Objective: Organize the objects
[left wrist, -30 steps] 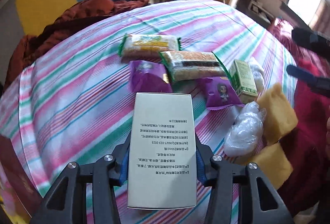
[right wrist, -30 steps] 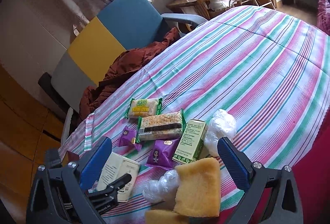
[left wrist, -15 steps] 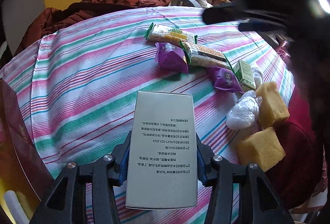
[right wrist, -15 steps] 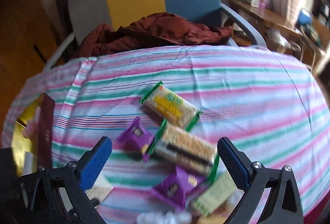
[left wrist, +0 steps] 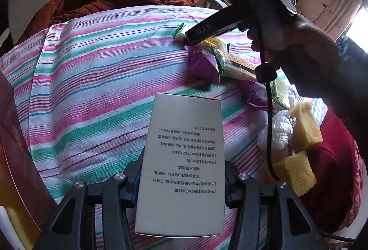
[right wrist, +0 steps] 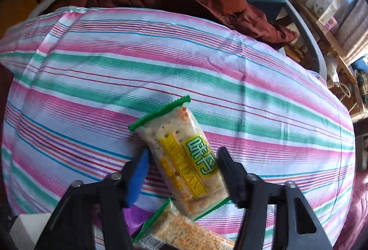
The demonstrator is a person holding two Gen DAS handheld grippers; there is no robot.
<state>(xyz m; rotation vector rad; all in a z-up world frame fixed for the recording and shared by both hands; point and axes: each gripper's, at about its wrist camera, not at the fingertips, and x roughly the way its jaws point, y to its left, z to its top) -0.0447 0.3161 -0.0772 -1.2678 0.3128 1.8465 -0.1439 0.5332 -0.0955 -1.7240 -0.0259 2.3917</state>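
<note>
Left hand-held gripper [left wrist: 181,178] is clamped on a grey box [left wrist: 184,162], held over the near striped surface [left wrist: 92,79]. Right hand-held gripper [right wrist: 184,171] gapes partway, fingers straddling the cracker pack [right wrist: 184,158] lying mid-surface, not visibly squeezing it.

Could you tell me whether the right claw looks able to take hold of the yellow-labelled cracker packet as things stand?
Probably yes: the right claw is open, its fingers either side of the yellow-labelled cracker packet, with nothing between. A second cracker packet overlaps its near end.
</note>
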